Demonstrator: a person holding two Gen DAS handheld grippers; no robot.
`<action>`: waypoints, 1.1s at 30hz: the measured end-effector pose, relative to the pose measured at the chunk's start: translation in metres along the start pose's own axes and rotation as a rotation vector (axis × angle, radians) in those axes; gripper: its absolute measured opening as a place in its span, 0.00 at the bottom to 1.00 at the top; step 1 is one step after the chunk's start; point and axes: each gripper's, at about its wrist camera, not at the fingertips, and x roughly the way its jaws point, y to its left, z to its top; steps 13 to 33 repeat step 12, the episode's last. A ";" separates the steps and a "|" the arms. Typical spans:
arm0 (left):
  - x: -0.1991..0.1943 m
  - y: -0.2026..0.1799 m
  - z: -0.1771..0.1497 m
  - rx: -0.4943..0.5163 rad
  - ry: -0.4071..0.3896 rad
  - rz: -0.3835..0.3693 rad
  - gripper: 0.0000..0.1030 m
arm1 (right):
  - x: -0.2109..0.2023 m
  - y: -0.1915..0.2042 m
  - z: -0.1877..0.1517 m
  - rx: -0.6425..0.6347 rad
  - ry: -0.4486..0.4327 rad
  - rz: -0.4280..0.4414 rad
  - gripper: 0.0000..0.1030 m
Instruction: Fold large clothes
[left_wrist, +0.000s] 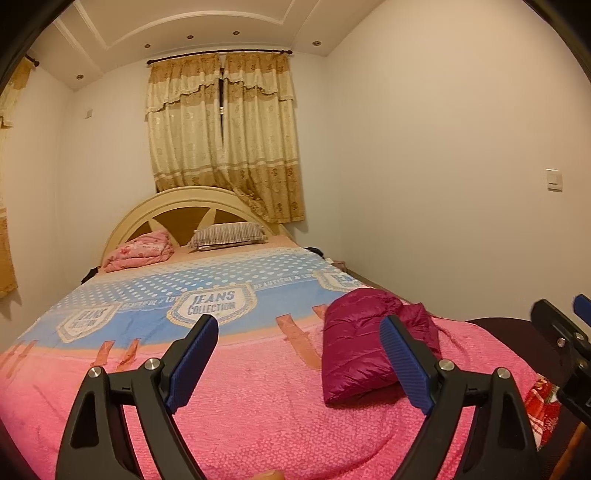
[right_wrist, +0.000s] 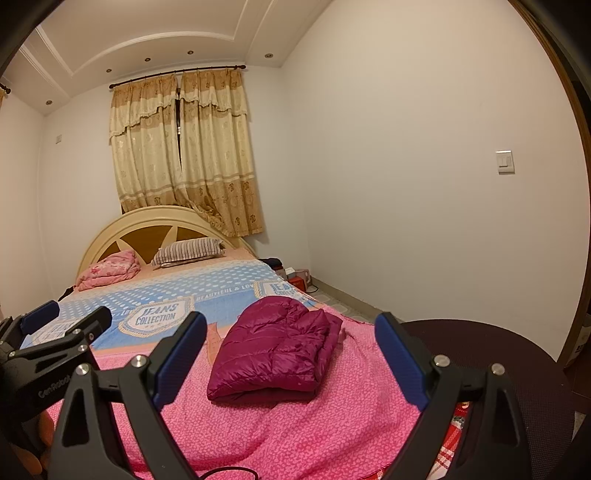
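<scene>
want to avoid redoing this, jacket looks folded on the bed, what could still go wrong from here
1. The maroon puffer jacket is puffy and its top layer already bulges, so the fold may spring open.
2. It lies near the right edge of the bed; a nudge could slide it off.
3. The left gripper and right gripper are both open nearby; a finger could snag it.
</scene>
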 end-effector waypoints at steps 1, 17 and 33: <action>0.002 0.001 0.000 -0.003 0.004 0.000 0.90 | 0.000 0.000 0.000 -0.001 0.000 0.000 0.92; 0.023 0.019 -0.003 -0.046 0.057 -0.036 0.90 | 0.001 -0.002 0.000 0.005 0.005 -0.003 0.92; 0.023 0.019 -0.003 -0.046 0.057 -0.036 0.90 | 0.001 -0.002 0.000 0.005 0.005 -0.003 0.92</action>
